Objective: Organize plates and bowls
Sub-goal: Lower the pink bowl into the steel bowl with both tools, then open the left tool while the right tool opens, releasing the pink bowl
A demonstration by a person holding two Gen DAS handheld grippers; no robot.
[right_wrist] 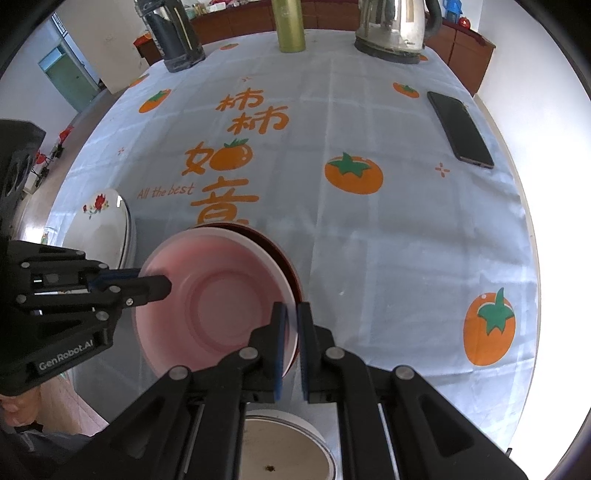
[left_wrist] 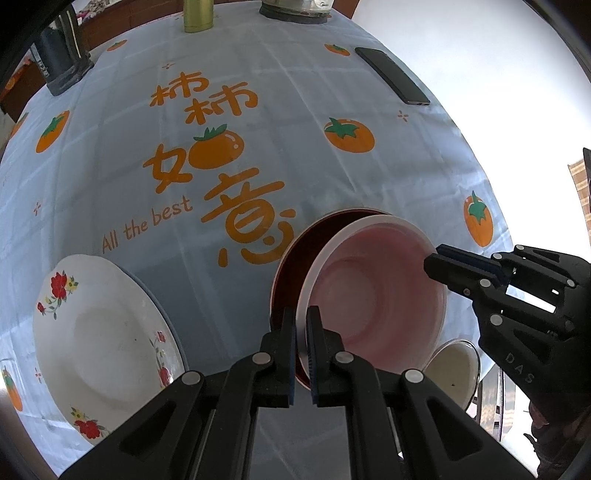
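A pink bowl (left_wrist: pixel 373 295) is held above a dark red bowl (left_wrist: pixel 291 266) on the tablecloth. My left gripper (left_wrist: pixel 301 354) is shut on the pink bowl's near rim. My right gripper (right_wrist: pixel 291 350) is shut on its opposite rim (right_wrist: pixel 221 306); it shows in the left wrist view (left_wrist: pixel 436 266) at the right. The left gripper shows in the right wrist view (right_wrist: pixel 162 286) at the left. The red bowl (right_wrist: pixel 284 262) peeks out behind the pink one. A white flowered plate (left_wrist: pixel 103 343) lies at the left. A small white bowl (left_wrist: pixel 454 369) sits at the near right.
A phone (right_wrist: pixel 460 129) lies at the right. A kettle (right_wrist: pixel 391 29), a green bottle (right_wrist: pixel 290 26) and a dark flask (right_wrist: pixel 173 33) stand at the far edge. The blue persimmon tablecloth (right_wrist: pixel 369 240) covers the table.
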